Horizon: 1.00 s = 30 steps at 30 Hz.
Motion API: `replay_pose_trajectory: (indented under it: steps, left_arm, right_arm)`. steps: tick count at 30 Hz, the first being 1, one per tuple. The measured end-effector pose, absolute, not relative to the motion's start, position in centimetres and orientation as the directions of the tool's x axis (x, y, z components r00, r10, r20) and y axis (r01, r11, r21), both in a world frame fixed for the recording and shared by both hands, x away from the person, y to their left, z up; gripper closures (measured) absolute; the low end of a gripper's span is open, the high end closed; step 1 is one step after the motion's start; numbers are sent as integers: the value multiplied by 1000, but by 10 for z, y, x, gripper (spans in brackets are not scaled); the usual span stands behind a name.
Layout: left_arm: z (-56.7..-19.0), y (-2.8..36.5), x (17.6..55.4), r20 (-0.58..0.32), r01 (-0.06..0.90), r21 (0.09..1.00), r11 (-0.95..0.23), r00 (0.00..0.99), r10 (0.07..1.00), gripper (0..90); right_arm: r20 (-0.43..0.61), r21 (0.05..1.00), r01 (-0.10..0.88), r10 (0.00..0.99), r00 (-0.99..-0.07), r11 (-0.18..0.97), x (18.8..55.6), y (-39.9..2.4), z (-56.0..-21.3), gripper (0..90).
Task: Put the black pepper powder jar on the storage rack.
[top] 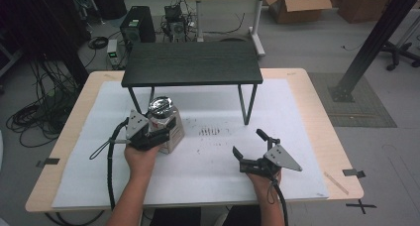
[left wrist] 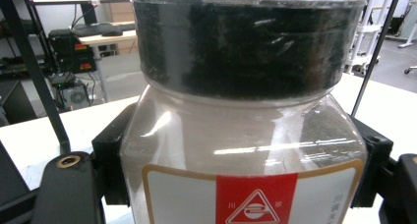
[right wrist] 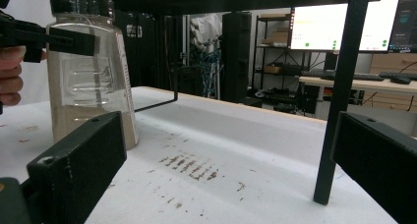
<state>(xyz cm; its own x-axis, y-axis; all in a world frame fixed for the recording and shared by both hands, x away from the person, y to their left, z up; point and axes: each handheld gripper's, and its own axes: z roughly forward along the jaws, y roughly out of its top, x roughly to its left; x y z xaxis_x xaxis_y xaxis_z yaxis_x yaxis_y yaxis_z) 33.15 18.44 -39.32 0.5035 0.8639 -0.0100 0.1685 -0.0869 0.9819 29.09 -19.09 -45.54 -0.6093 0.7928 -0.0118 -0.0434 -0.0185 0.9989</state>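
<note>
The left gripper (top: 148, 132) sits at the left of the worktop (top: 297, 87), on the white sheet (top: 213, 171), with its jaws closed around a clear plastic jar (top: 166, 124). In the left gripper view the black jaws press on either side of the jar's body just under the shoulder, below the dark lid (left wrist: 246, 42), with the red-and-white label (left wrist: 255, 197) facing the camera. The jar stands upright near the front left leg of the small black table (top: 193, 62), its base on the sheet as far as the right gripper view shows; a layer of pale powder fills its lower part.

The main risk, as I judge it, is the grip itself: smooth curved plastic held high on the body can slip or swivel between flat jaws, and a quick lift or tilt would let the powder shift and pull the jar over. Moving it back or up could also knock the lid against the black tabletop or its leg.

The jar's long axis runs vertically, lid up, base down.

Further right, the right gripper (top: 255, 149) rests low over the sheet, well apart from the jar, jaws spread wide and holding nothing, pointing toward the table's right leg
</note>
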Motion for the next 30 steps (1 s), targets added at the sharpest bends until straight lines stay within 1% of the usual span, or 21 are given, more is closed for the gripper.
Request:
replay_pose_trajectory:
  steps: [12, 17, 24, 30]
  left_arm:
    - [-391, 187, 333, -18, 177, 981, -85, 514, 858, 228]
    - [-388, 185, 329, -14, 162, 983, -88, 538, 843, 228]
    - [-374, 182, 324, -7, 142, 986, -90, 568, 823, 228]
    - [-354, 180, 319, -5, 125, 988, -88, 603, 798, 228]
  right_arm:
    - [-10, 999, -44, 793, -609, -21, 291, -191, -455, 0]
    - [-10, 999, -45, 793, -610, -22, 291, -191, -455, 0]
    - [-11, 999, -46, 792, -610, -22, 291, -191, -455, 0]
    - [-11, 999, -46, 792, -610, -22, 291, -191, -456, 0]
